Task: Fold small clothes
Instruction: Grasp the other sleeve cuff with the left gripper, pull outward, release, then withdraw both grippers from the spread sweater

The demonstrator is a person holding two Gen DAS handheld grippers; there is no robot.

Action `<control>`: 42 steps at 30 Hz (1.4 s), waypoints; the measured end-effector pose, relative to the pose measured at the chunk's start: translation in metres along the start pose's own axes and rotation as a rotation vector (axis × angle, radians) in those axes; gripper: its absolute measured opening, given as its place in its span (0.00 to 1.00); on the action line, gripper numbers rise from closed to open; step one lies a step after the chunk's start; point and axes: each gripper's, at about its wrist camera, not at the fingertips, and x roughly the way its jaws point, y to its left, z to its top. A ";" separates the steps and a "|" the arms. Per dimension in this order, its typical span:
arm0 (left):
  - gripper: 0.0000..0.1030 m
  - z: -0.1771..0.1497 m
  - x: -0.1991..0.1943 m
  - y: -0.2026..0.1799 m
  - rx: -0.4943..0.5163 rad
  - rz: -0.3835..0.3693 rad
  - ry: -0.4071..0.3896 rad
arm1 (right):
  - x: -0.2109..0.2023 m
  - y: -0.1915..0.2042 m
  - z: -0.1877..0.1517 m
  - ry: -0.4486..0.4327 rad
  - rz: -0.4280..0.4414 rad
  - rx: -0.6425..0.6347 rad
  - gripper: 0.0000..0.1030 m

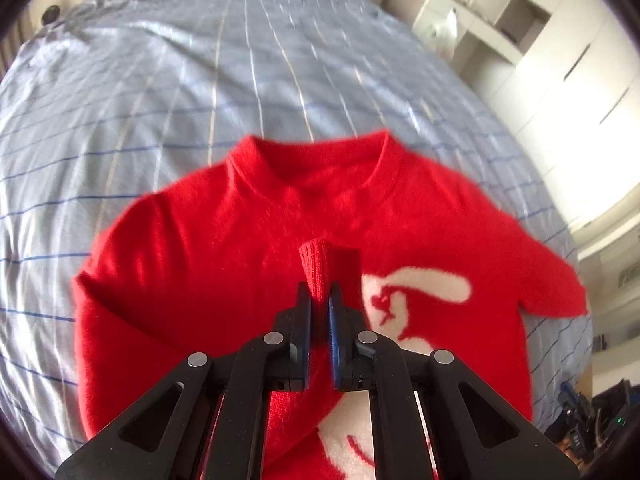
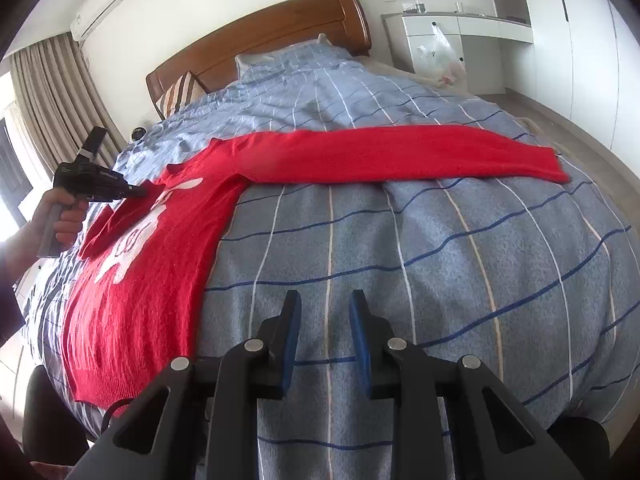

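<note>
A red sweater (image 2: pixel 168 240) lies flat on the bed (image 2: pixel 440 260), one sleeve (image 2: pixel 400 156) stretched out to the right. The left gripper (image 1: pixel 319 296) pinches the other sleeve's cuff (image 1: pixel 316 268) over the chest. The right gripper (image 2: pixel 325 304), jaws spread and empty, hovers near the sweater's right edge.

A bed with a blue checked duvet (image 2: pixel 440 248) and wooden headboard (image 2: pixel 260 44) stands between beige curtains (image 2: pixel 52 92) and white cabinets (image 2: pixel 580 48), an air conditioner (image 2: pixel 104 0) mounted above.
</note>
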 end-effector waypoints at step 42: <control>0.66 -0.210 -0.162 0.312 -0.844 0.520 -0.271 | 0.008 0.010 -0.004 0.005 -0.059 -0.043 0.24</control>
